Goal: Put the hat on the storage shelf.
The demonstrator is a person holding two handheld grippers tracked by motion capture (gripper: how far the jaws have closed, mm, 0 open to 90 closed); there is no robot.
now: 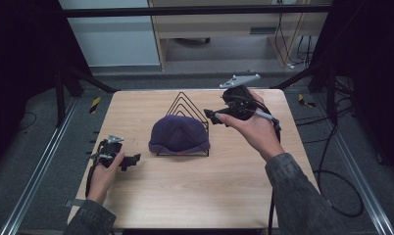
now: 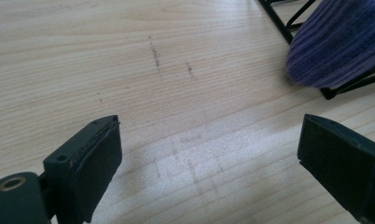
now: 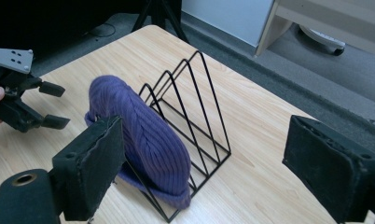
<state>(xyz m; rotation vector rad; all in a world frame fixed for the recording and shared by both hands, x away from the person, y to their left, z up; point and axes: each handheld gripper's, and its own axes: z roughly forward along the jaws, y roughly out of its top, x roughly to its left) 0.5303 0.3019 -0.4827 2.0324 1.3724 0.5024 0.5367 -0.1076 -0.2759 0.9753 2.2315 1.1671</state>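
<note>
A purple knitted hat lies draped over the front of a black wire rack near the middle of the wooden desk, covering the lowest of the rack's triangular dividers while the taller ones rise bare behind it. In the right gripper view the hat hangs over the near end of the rack, its ribbed brim reaching down to the desk. The left gripper rests low over the desk, to the left of the hat and apart from it, held in the person's left hand. Its fingers stand wide apart with nothing but bare wood between them, and the edge of the hat shows at the upper right of that view. The right gripper is held above the desk just right of the rack, pointing left toward the hat, in the person's right hand. Its fingers are also spread wide and hold nothing; the hat and rack lie beyond them, untouched.
</note>
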